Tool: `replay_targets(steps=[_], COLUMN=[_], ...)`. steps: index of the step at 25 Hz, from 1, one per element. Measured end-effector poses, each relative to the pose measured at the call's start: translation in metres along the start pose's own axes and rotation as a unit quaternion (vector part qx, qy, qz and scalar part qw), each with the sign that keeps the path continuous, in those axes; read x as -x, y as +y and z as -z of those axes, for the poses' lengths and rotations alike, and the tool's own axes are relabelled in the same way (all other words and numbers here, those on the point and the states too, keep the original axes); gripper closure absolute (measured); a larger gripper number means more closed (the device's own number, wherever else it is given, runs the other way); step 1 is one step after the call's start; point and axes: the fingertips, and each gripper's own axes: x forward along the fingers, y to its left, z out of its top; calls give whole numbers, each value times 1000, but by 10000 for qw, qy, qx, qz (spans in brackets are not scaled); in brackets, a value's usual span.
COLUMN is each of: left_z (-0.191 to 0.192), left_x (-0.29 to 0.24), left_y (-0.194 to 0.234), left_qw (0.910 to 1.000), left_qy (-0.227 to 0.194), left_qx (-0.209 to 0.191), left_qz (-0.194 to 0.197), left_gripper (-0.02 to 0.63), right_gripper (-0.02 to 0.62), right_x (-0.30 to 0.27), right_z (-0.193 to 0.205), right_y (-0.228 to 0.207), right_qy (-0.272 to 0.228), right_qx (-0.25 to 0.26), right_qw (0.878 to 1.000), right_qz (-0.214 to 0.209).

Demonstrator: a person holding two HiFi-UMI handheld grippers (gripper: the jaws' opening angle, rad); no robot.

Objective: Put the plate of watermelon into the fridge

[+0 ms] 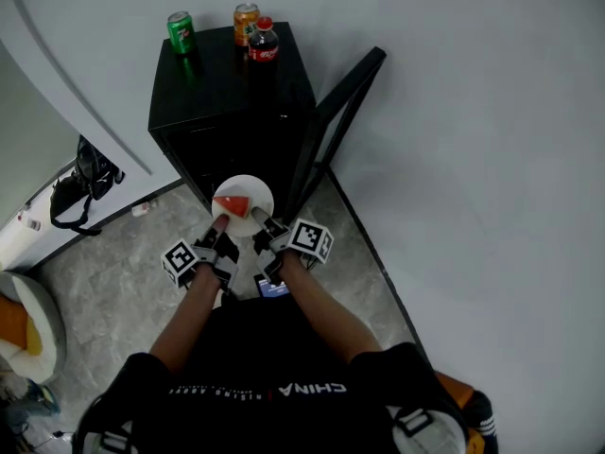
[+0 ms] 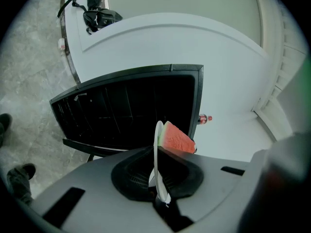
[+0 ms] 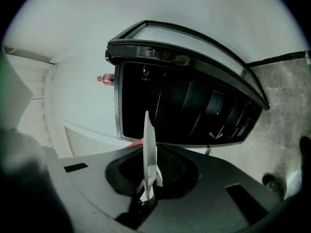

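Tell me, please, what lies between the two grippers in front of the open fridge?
The plate with the watermelon slice lies there, as the head view shows. The left gripper and right gripper each pinch its near rim.

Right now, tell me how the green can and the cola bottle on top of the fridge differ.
The green can is a plain green cylinder; the cola bottle is dark, with a red cap and a red label. The green can stands alone near the top's left edge; the cola bottle stands further right, close beside the orange can. Both stand upright on top of the black fridge.
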Motion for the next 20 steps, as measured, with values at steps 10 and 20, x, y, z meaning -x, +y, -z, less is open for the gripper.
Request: replay_targets(steps=[10,20], left_z=[-9,-13], left_x=[0,-7], left_y=[1,6], left_qw=[9996,9986], left_qy=[-252,-391], left_qx=[75,-44], left_qz=[-132,-341], left_gripper=[581,581], right_gripper=[560,532], right_x=[-7,-9], right_z=[4,10], right_y=[1,-13], right_qy=[116,163], right_qx=[50,-394], right_qw=[9999,9989], right_qz=[79,188])
